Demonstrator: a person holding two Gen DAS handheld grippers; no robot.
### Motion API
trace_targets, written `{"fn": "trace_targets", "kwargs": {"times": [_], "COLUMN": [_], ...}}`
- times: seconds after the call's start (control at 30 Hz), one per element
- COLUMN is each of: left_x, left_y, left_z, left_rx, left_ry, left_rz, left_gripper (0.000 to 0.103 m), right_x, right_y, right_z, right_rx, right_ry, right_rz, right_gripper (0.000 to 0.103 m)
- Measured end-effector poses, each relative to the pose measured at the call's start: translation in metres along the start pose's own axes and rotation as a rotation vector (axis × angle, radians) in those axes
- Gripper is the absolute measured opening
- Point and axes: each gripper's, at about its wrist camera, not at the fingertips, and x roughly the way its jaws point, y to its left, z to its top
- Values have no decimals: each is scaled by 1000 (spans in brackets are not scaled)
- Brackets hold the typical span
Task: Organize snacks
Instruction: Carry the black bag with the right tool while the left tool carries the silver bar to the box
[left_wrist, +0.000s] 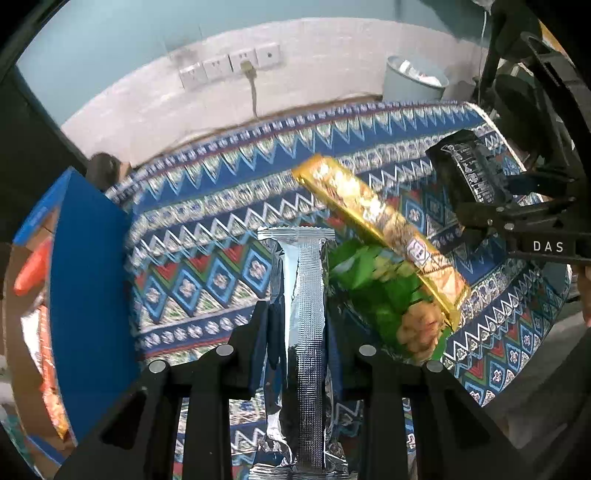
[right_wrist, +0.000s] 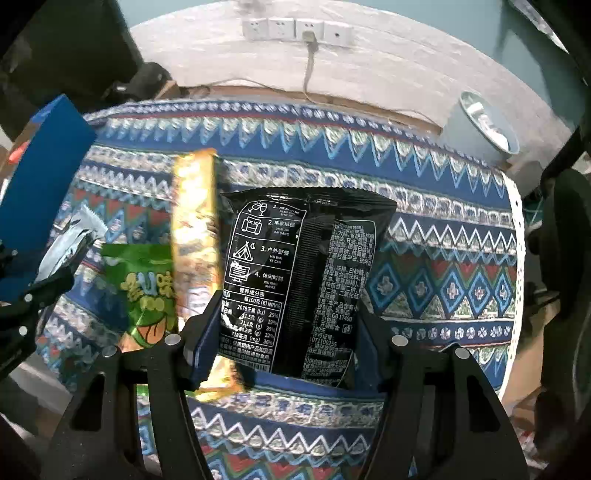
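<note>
My left gripper (left_wrist: 295, 314) is shut on a silver foil snack packet (left_wrist: 303, 332) and holds it upright above the patterned tablecloth (left_wrist: 207, 229). My right gripper (right_wrist: 291, 317) is shut on a black snack bag (right_wrist: 299, 273) with white print; it also shows in the left wrist view (left_wrist: 463, 170). A gold snack pack (left_wrist: 384, 229) and a green snack bag (left_wrist: 384, 295) lie on the cloth between the grippers. They also show in the right wrist view, the gold pack (right_wrist: 194, 221) beside the green bag (right_wrist: 144, 288).
A blue box (left_wrist: 88, 288) with orange packets inside stands at the table's left edge, also seen in the right wrist view (right_wrist: 40, 199). A grey waste bin (left_wrist: 413, 79) stands behind the table. Wall sockets (left_wrist: 229, 66) with a cable are on the far wall.
</note>
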Motion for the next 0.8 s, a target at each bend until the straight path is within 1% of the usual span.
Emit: {"fn": "trace_targets", "kwargs": {"times": [0.1, 0.4, 0.53, 0.8], "left_x": [-9, -38, -48, -72], "left_y": [4, 14, 24, 56], "left_z": [0, -1, -1, -2], "left_rx": [5, 11, -7, -63], "left_ry": [-29, -100, -123, -177], "left_rz": [8, 39, 45, 83], "left_gripper": [29, 29, 29, 29], "right_x": [-6, -30, -41, -59], "right_y": [3, 36, 51, 88], "right_z": [7, 20, 27, 43], "right_rx": [-14, -74, -97, -154], "right_ry": [-24, -83, -103, -144], "right_rz": [13, 47, 67, 110], "right_gripper": [63, 63, 63, 63]}}
